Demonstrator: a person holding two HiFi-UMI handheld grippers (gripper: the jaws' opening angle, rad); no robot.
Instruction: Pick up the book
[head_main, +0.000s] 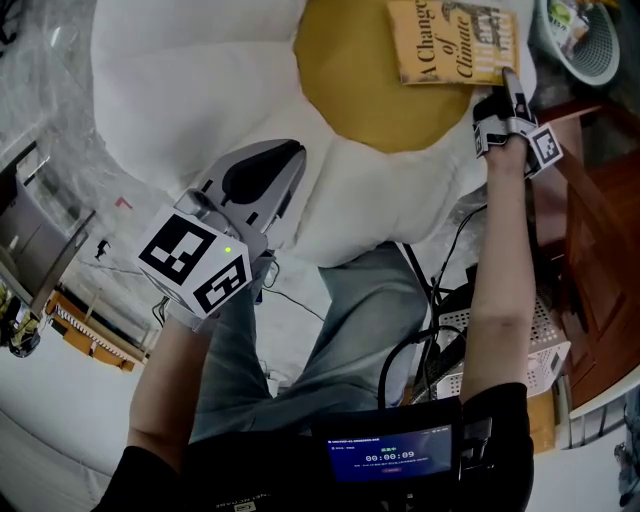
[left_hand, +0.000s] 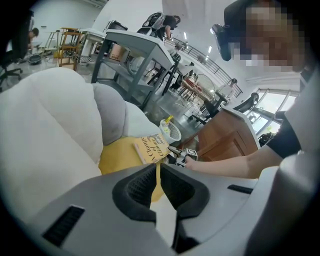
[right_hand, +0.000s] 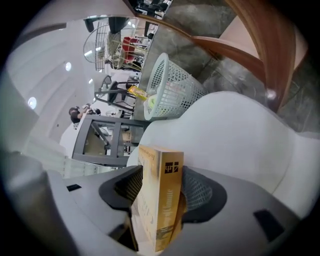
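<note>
The right claw (head_main: 508, 100) pinches the book (head_main: 455, 40) at its edge, far right, with the book over a yellow cushion (head_main: 370, 95). The left claw (head_main: 270, 180), near left, is pressed together and holds nothing.

Your book (head_main: 452, 40) is cut off by the head view's top edge, as is the white basket (head_main: 600, 60) just right of it, whose contents are too small to tell

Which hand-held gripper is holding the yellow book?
The right hand-held gripper: its jaws clamp the yellow book. The left hand-held gripper is shut and empty.
</note>
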